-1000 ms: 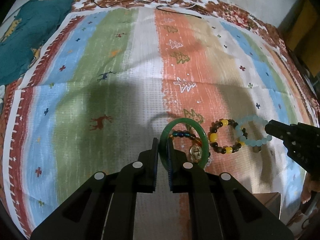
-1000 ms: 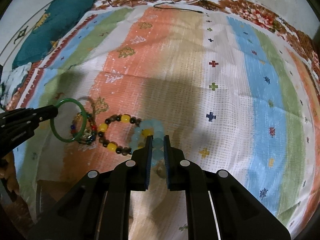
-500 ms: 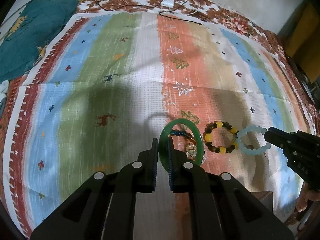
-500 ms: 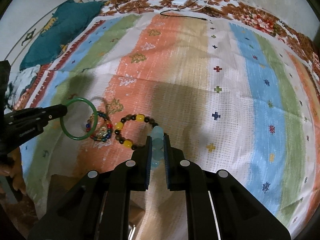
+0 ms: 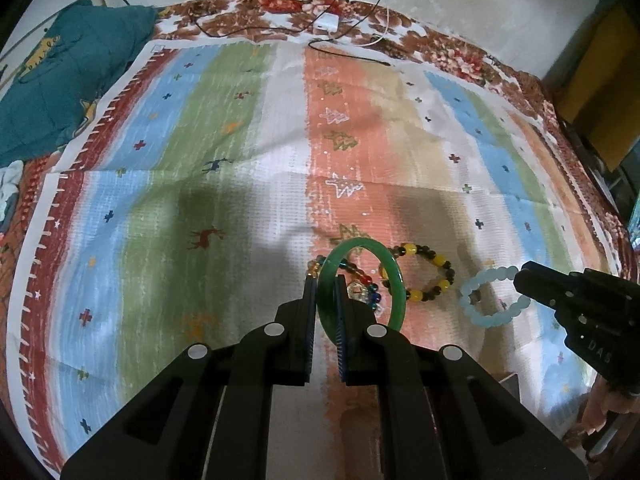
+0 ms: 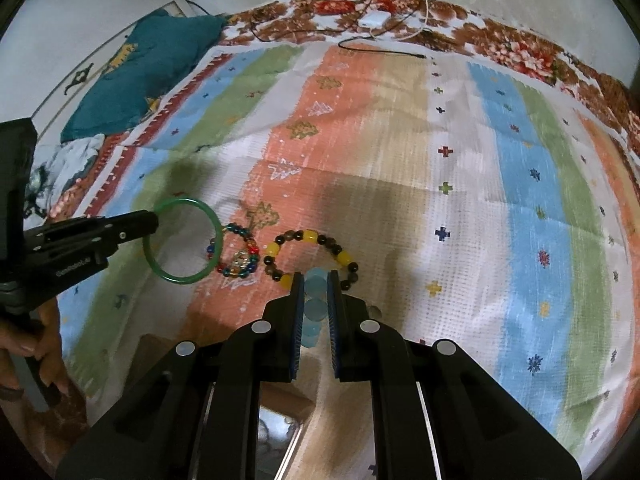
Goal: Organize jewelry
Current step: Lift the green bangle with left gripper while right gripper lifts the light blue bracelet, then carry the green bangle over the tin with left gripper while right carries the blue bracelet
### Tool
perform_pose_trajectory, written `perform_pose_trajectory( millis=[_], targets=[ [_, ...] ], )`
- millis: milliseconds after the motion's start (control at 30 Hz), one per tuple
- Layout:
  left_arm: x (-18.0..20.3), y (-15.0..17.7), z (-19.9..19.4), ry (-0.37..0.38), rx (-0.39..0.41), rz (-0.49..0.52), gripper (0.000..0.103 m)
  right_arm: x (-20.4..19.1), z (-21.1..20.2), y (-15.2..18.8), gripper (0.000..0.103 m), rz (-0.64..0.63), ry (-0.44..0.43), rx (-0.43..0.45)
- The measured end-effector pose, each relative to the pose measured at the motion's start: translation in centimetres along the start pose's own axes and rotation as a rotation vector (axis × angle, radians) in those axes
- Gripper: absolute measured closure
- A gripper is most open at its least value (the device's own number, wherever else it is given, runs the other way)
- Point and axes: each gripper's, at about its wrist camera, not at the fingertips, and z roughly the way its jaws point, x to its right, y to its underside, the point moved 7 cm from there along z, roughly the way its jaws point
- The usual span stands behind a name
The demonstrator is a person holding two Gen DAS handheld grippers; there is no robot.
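left gripper (image 5: 324,280) clamped on green bangle (image 5: 396,276) | right gripper (image 6: 314,280) clamped on pale blue bracelet (image 5: 494,296) | both lifted above cloth (image 5: 240,160)

Your left gripper (image 5: 325,292) is clamped on the green bangle (image 5: 396,276), holding it edge-up between the pads. Your right gripper (image 6: 314,286) pinches the pale blue bead bracelet (image 5: 494,298), apparently lifted. Your left hand (image 6: 36,344) grips its handle.
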Motion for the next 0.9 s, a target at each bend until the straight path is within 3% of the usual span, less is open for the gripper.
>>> perform_pose_trajectory(
  millis=[900],
  targets=[
    [2.5, 2.1, -5.5, 0.08, 0.098, 0.026, 0.095, -3.1, -5.8, 1.5, 0.091, -0.067, -0.028, 0.119]
  ],
)
